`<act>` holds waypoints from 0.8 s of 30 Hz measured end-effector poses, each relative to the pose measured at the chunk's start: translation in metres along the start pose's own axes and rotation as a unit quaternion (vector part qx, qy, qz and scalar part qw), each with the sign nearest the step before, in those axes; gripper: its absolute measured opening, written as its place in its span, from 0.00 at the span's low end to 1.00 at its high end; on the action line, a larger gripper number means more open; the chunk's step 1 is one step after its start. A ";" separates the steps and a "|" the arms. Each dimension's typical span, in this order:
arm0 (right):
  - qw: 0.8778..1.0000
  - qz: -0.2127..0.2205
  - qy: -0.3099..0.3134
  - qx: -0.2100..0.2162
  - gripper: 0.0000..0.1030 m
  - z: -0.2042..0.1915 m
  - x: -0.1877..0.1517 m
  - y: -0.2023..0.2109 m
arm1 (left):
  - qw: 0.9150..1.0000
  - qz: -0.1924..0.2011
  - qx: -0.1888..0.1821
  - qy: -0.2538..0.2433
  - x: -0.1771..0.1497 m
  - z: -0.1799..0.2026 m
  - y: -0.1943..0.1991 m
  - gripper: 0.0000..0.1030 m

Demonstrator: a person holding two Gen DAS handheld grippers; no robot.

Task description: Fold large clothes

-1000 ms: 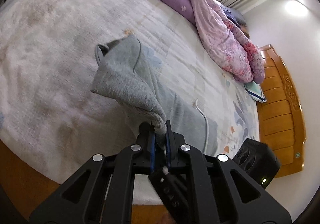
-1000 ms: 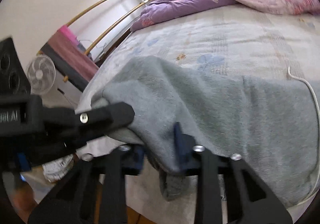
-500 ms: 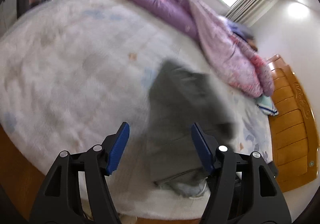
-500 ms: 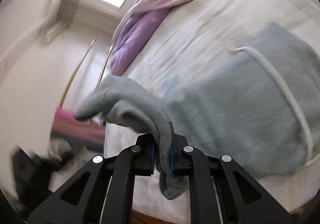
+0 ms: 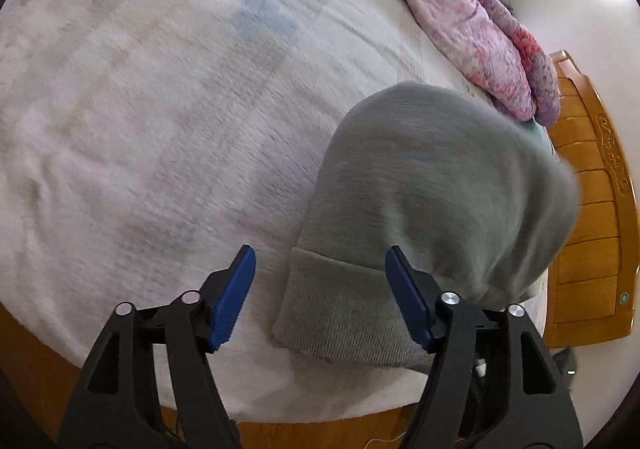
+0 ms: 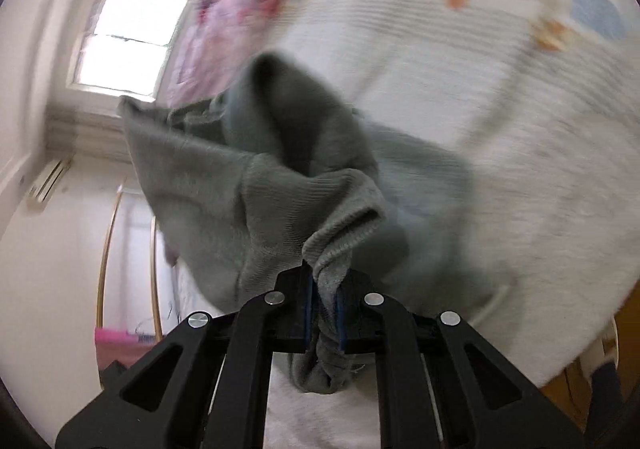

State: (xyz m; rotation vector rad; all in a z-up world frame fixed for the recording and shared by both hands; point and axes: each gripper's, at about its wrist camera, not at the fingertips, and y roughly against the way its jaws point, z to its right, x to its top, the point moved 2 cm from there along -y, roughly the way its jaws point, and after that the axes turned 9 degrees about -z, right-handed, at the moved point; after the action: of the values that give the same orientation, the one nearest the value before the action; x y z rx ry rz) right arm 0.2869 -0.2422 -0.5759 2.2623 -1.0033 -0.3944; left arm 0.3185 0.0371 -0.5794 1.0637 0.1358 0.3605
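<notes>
A grey sweatshirt [image 5: 436, 177] lies bunched on the white patterned bed sheet [image 5: 140, 109], its ribbed hem [image 5: 332, 305] toward me. My left gripper [image 5: 320, 293] is open and empty, its blue pads either side of the hem just above it. My right gripper [image 6: 323, 303] is shut on a ribbed cuff of the sweatshirt [image 6: 340, 233] and holds that cloth [image 6: 248, 177] lifted off the bed. The view is blurred by motion.
A pink and purple quilt [image 5: 472, 25] is heaped along the far side of the bed. A wooden headboard [image 5: 592, 209] stands at the right. The bed's wooden front edge [image 5: 320, 429] is just below my left gripper. A window [image 6: 128, 41] shows in the right wrist view.
My left gripper has let go of the sweatshirt and opened. My right gripper has closed on the cuff and swung it up across the bed.
</notes>
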 end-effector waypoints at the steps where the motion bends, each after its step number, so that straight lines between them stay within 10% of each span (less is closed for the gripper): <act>1: 1.000 0.000 -0.010 -0.012 0.08 0.009 0.002 -0.002 | 1.000 -0.003 0.000 -0.002 0.001 0.002 -0.004 0.68; 7: 0.996 -0.055 -0.062 -0.016 0.17 0.040 0.021 -0.007 | 0.999 -0.021 0.039 -0.026 0.005 0.018 -0.027 0.72; 13: 0.991 -0.042 0.043 -0.121 0.18 0.007 0.032 0.047 | 0.998 0.029 0.007 -0.052 0.011 0.043 0.015 0.72; 24: 0.973 -0.041 0.206 -0.090 0.18 -0.082 0.089 -0.012 | 0.989 -0.034 0.012 -0.145 0.042 0.112 -0.040 0.69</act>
State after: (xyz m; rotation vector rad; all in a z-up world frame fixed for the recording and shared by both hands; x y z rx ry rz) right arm 0.3932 -0.2678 -0.5231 2.1062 -0.6340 -0.0394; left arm 0.3983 -0.0581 -0.5580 1.1218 -0.0837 0.1407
